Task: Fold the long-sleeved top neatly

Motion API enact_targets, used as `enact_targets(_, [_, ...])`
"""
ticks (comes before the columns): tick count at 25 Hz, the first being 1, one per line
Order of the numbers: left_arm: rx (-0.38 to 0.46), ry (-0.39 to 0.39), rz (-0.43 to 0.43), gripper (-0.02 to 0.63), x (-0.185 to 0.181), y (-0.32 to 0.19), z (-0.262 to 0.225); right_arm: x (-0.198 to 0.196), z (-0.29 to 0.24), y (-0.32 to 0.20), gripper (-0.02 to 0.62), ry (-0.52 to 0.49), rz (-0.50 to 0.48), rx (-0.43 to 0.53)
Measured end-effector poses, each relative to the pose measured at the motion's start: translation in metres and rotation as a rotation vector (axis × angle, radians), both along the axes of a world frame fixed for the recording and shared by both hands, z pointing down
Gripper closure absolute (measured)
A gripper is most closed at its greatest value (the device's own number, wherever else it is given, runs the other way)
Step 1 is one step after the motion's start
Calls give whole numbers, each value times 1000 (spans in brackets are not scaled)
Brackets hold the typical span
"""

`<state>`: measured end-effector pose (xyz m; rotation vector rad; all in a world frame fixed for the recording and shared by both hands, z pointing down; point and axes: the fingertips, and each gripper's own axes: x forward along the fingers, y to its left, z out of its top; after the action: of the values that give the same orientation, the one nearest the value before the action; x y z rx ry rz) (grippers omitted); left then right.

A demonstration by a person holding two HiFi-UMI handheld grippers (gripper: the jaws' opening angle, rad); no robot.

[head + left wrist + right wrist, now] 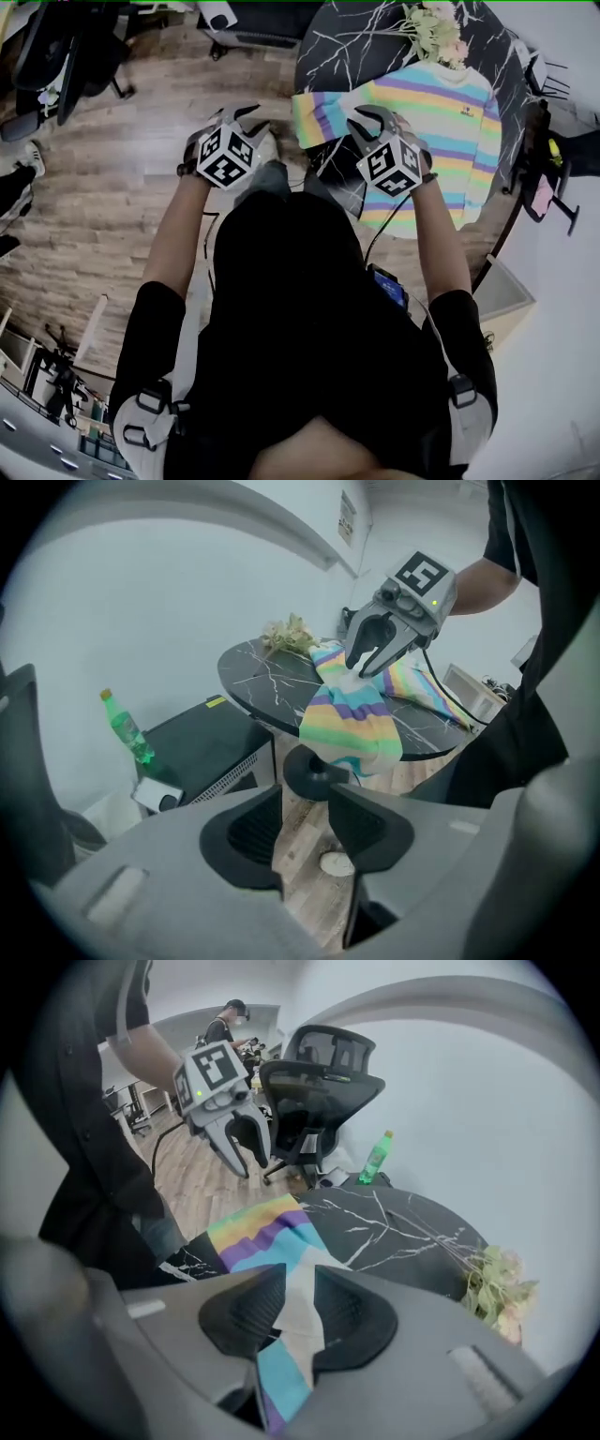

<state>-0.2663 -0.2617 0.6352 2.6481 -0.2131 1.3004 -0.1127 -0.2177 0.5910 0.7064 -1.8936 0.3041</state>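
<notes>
Right gripper [298, 1312]: jaws clamped on the striped top [441, 122], with cloth pinched between both pads near the sleeve end.

Left gripper [305, 822]: jaws parted and nothing between them. Only the wooden floor [122, 187] shows through the gap. It hangs beside the table, clear of the cloth.

The top lies spread on the round dark marble table [356, 37], with one sleeve [352, 719] draped over the edge. Flowers [436, 28] lie on the table just beyond the top.

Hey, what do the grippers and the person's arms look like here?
The left gripper and right gripper are grey-bodied with dark curved fingers, each topped by a white cube carrying black square markers. A thin black cable trails from the right one. The person wears black short sleeves.
</notes>
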Motion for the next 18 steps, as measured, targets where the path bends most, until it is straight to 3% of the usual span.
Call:
enact_targets(5, [-62,30,149,442,38,-3,23,22,-6,17,494,4,78,6])
enact_targets(9, [-128,38,271,388,51,-5,36,36,-2,32,494,1,128,-2])
enact_targets(14, [-213,-3,444,368,59,-1,47,49,2,43,495,-7,196,-7])
enact_targets(18, [-229,-38,549,368,65,3,56,57,3,45,495,-10,236,-7])
